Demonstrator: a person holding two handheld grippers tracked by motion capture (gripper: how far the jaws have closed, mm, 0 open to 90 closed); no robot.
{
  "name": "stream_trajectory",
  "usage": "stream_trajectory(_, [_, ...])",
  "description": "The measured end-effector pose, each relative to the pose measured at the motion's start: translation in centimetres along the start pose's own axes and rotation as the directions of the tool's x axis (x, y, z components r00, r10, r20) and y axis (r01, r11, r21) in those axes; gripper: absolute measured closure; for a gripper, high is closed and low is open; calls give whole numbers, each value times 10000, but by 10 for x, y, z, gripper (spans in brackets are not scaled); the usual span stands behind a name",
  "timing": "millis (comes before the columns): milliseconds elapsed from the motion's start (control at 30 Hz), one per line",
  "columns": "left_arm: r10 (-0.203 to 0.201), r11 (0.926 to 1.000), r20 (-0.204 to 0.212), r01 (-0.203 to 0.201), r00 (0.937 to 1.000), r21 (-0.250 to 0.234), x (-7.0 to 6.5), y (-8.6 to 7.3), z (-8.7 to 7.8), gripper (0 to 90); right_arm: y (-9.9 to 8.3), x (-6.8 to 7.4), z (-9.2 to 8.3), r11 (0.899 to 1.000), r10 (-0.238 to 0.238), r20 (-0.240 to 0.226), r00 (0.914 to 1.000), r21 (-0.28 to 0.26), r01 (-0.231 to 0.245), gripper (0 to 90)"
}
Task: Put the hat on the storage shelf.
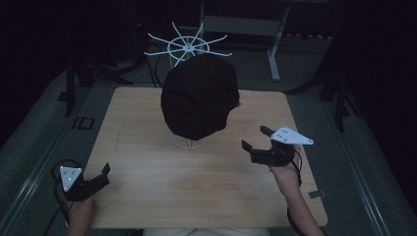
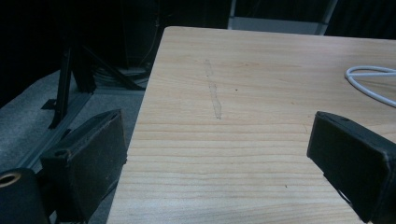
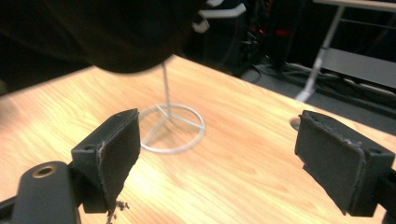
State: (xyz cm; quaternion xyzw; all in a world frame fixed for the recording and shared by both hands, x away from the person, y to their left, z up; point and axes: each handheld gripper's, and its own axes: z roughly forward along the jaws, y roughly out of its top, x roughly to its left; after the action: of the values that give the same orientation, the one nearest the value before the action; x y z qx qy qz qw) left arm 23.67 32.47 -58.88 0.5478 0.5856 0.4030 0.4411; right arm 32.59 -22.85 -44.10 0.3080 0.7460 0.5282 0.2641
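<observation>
A black hat sits on a white wire stand whose ring base rests on the wooden table. My right gripper hovers to the right of the stand, pointing toward it, jaws wide apart. In the right gripper view the gripper is open and holds nothing; the hat hangs above and ahead, over the ring base. My left gripper rests near the table's front left corner. It is open over bare wood, with the ring base at the far right.
A white spoked rack stands behind the table. Dark tripod legs stand on the floor at the left and right. A grey frame leg is at the back. A small bit of tape lies near the front right corner.
</observation>
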Motion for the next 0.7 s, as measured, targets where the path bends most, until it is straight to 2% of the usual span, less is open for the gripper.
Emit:
stream_trajectory(67, [-16,10000,12,16,10000,5,0,0,0,52,-9,-3,2,9997,-104,256,9996,206,99,140])
stream_trajectory(300, [-29,10000,44,30,10000,-37,0,0,0,52,-38,-10,5,9983,-132,627,9979,572,96,140])
stream_trajectory(400, [-21,10000,45,21,10000,-49,0,0,-1,52,-45,-13,4,9982,-81,714,9974,597,38,139])
stream_trajectory(433, [-28,10000,36,29,10000,-47,0,0,-1,52,-58,-17,4,9969,-25,815,9967,792,-40,140])
stream_trajectory(700, [-22,10000,4,22,10000,-31,0,0,0,52,-89,-25,0,9911,215,1059,9941,1287,-351,141])
